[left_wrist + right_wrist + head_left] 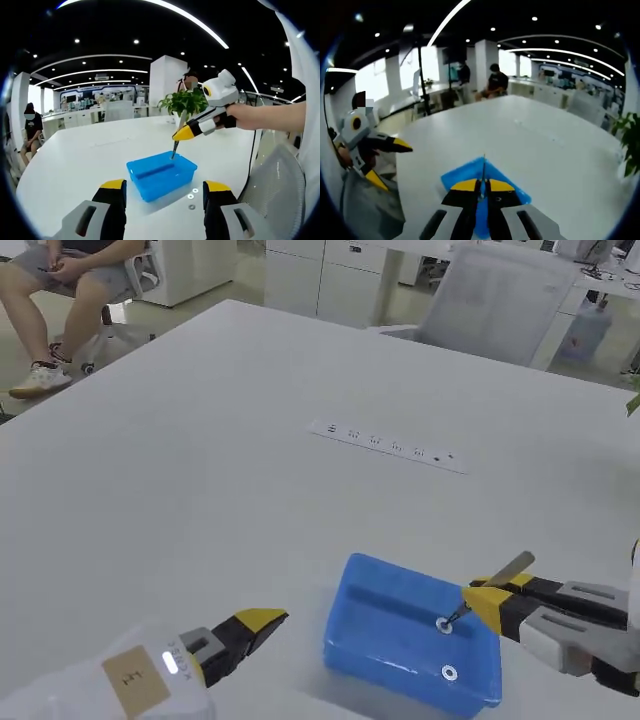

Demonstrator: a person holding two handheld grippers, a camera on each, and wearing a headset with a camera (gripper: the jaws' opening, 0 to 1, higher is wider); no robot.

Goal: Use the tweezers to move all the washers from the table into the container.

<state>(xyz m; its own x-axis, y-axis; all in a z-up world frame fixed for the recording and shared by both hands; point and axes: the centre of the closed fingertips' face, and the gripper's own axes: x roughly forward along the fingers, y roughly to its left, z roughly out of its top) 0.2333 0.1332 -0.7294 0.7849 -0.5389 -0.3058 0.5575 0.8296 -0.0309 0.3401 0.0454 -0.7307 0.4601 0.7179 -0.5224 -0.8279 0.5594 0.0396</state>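
A blue container (385, 590) sits at the near edge of the white table (200, 440). My right gripper (482, 600) is shut on metal tweezers (505, 571) and reaches in from the right. The tweezer tips hold a washer (444, 625) over the container's inside. A second washer (449, 673) lies on the container floor near its front wall. My left gripper (264, 620) hovers open and empty left of the container. In the left gripper view, three washers (191, 197) lie on the table beside the container (160, 172), below the right gripper (192, 131).
A strip of sockets (385, 446) is set into the table's middle. A person sits on a chair (60, 280) at the far left. An office chair (490, 300) stands behind the table, and a potted plant (185, 102) stands beyond the container.
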